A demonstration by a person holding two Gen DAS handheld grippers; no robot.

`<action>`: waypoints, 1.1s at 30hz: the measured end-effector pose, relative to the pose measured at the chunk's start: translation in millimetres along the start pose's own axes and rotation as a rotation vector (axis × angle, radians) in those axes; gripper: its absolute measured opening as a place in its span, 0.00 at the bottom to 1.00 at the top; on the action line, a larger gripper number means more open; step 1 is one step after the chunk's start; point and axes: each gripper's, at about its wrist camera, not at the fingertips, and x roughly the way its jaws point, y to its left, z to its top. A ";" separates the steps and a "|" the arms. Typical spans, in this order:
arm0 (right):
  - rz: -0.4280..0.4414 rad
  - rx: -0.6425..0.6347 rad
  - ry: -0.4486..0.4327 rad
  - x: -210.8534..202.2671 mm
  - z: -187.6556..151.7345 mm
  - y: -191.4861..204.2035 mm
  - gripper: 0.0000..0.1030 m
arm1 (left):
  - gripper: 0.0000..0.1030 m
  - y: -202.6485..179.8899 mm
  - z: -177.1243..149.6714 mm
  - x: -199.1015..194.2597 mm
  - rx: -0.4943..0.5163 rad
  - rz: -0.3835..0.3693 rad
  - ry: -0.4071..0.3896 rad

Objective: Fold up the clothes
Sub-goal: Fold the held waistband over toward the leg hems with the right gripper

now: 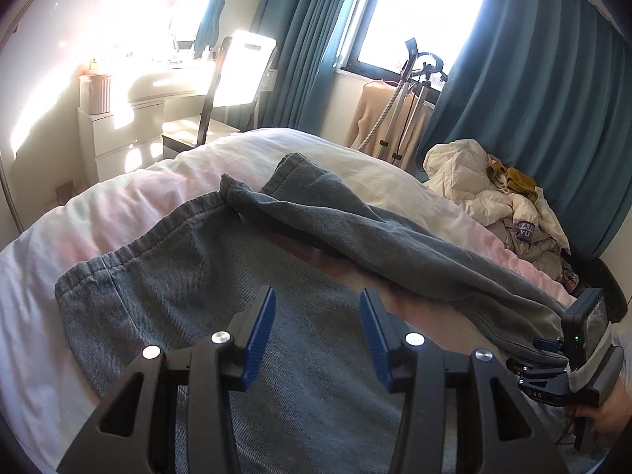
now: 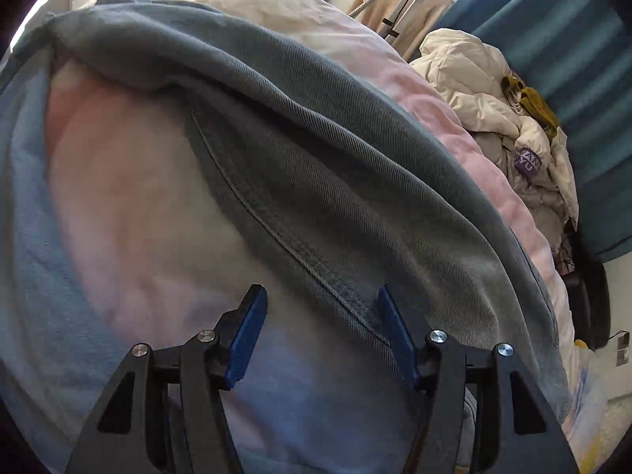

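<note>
fingers of both grippers parted, gripping nothing: left gripper (image 1: 318,316) over the jeans (image 1: 221,276), right gripper (image 2: 322,316) at the seam (image 2: 276,233). pinch both layers, fold square.

Each gripper, the left gripper (image 1: 318,312) and the right gripper (image 2: 320,308), has a black frame with triangular cut-outs. Ribbed blue pads (image 1: 260,335) line the jaws, with round silver screws (image 1: 220,337) behind them. The right unit's black body carries a small green light (image 1: 576,337) and white lettering.
</note>
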 end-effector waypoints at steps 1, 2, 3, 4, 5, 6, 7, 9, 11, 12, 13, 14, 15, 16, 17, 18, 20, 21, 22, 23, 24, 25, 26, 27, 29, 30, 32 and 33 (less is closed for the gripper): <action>-0.014 0.007 -0.004 4.9 -1.1 -0.6 0.56 | 0.44 -1.8 -0.7 1.0 0.008 0.004 0.001; -0.009 0.026 0.004 8.4 -0.7 -1.9 0.48 | 0.44 -3.6 -1.5 2.0 0.015 0.009 0.001; 0.008 0.052 0.019 11.1 0.4 -3.6 0.39 | 0.44 -4.7 -2.1 2.8 0.019 0.011 0.002; 0.027 0.077 0.018 8.4 1.4 -6.1 0.23 | 0.44 -5.5 -2.6 3.5 0.021 0.013 0.005; 0.047 0.100 0.008 2.6 2.2 -9.2 0.11 | 0.44 -6.5 -3.2 4.1 0.025 0.014 0.006; 0.068 0.124 -0.003 -3.2 3.1 -12.3 0.08 | 0.44 -7.9 -3.8 4.7 0.030 0.016 0.007; 0.095 0.144 -0.018 -11.3 2.6 -16.4 0.06 | 0.44 -9.1 -3.9 5.2 0.034 0.016 0.009; 0.143 0.177 -0.066 -35.0 -2.9 -27.2 0.03 | 0.44 -9.8 -3.1 6.1 0.028 0.000 0.023; 0.166 0.174 -0.118 -61.6 -14.7 -30.5 0.03 | 0.44 -7.3 -1.0 7.5 -0.003 -0.060 0.060; 0.175 0.168 -0.144 -75.2 -21.2 -31.3 0.03 | 0.44 -6.1 -0.3 7.3 -0.015 -0.091 0.070; 0.188 0.166 -0.158 -83.4 -31.0 -28.9 0.03 | 0.44 -6.5 -0.3 6.6 -0.012 -0.098 0.070; 0.202 0.167 -0.165 -88.7 -42.8 -24.8 0.03 | 0.44 -7.3 -0.6 6.8 -0.006 -0.100 0.080; 0.210 0.173 -0.154 -87.3 -53.7 -20.1 0.03 | 0.44 -7.4 -0.5 8.6 -0.009 -0.118 0.110; 0.215 0.181 -0.132 -82.1 -64.1 -15.1 0.03 | 0.44 -6.4 -0.4 10.4 -0.028 -0.153 0.144; 0.206 0.189 -0.112 -75.5 -74.8 -10.0 0.03 | 0.44 -5.0 -0.9 11.4 -0.051 -0.187 0.169; 0.194 0.202 -0.097 -68.7 -85.0 -5.3 0.04 | 0.44 -4.0 -1.4 10.9 -0.069 -0.207 0.185; 0.180 0.247 -0.113 -64.9 -101.0 2.7 0.11 | 0.44 -5.7 -2.6 7.2 -0.065 -0.211 0.192; 0.168 0.275 -0.125 -67.0 -106.0 5.5 0.12 | 0.44 -7.6 -3.2 4.1 -0.051 -0.206 0.191; 0.152 0.307 -0.137 -70.8 -109.5 7.7 0.13 | 0.44 -9.9 -4.0 0.7 -0.035 -0.197 0.187; 0.137 0.338 -0.149 -74.6 -113.1 9.8 0.15 | 0.44 -12.7 -4.9 -2.9 -0.020 -0.190 0.186; 0.126 0.377 -0.157 -79.9 -116.3 11.7 0.17 | 0.44 -15.8 -5.4 -6.3 -0.005 -0.187 0.186; 0.125 0.416 -0.165 -86.4 -119.7 14.0 0.20 | 0.44 -18.7 -5.8 -9.7 0.008 -0.185 0.187; 0.143 0.449 -0.180 -93.6 -124.0 16.9 0.21 | 0.44 -21.6 -6.0 -13.7 0.022 -0.181 0.182; 0.169 0.476 -0.200 -101.4 -128.9 21.1 0.21 | 0.44 -24.7 -6.1 -18.2 0.037 -0.179 0.176; 0.175 0.507 -0.230 -116.6 -136.2 30.0 0.22 | 0.44 -31.2 -5.0 -25.7 0.078 -0.177 0.171; 0.172 0.515 -0.237 -123.7 -140.7 36.4 0.22 | 0.44 -34.5 -3.6 -28.6 0.104 -0.174 0.172; 0.172 0.514 -0.241 -125.0 -144.5 44.5 0.28 | 0.44 -37.2 3.2 -29.9 0.144 -0.152 0.176; 0.162 0.504 -0.242 -124.5 -146.7 49.1 0.30 | 0.44 -36.0 8.7 -28.0 0.152 -0.141 0.183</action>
